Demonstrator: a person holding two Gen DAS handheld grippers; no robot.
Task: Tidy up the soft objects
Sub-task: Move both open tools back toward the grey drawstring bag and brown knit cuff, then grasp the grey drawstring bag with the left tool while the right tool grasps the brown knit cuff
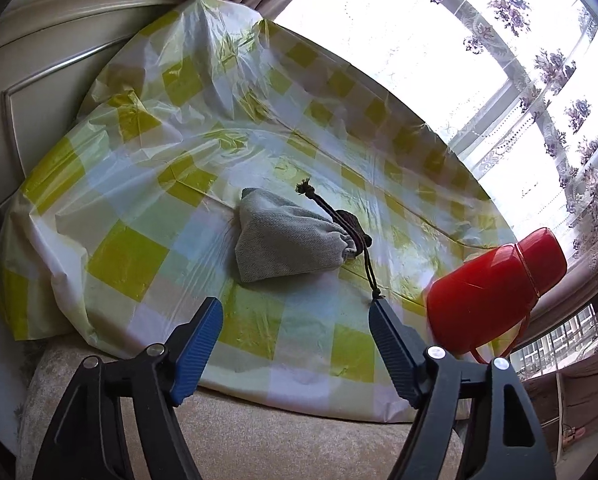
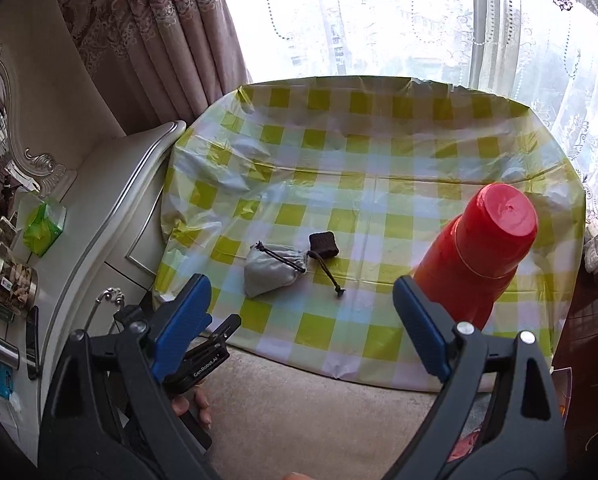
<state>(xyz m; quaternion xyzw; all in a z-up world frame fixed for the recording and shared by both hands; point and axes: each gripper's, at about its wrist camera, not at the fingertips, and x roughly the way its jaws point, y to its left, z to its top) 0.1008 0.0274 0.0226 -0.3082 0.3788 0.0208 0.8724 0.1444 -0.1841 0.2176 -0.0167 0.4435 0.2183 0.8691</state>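
A grey drawstring pouch (image 1: 287,240) (image 2: 273,270) lies on the yellow checked plastic cloth (image 1: 131,256) (image 2: 379,184), cinched shut, its dark cord trailing toward me. A small dark brown fabric piece (image 1: 353,226) (image 2: 324,245) sits right behind the pouch's neck. My left gripper (image 1: 295,306) is open and empty, hovering just short of the pouch, its right fingertip (image 1: 379,308) next to the cord's knotted end. My right gripper (image 2: 302,284) hangs wide open and empty, above and in front of the pouch.
A tall red flask (image 1: 495,292) (image 2: 479,256) stands on the cloth at the right, close to the right finger of each gripper. A white carved cabinet (image 2: 99,208) with jars and a green pack flanks the left. Lace-curtained windows rise behind. Beige cushion lies in front.
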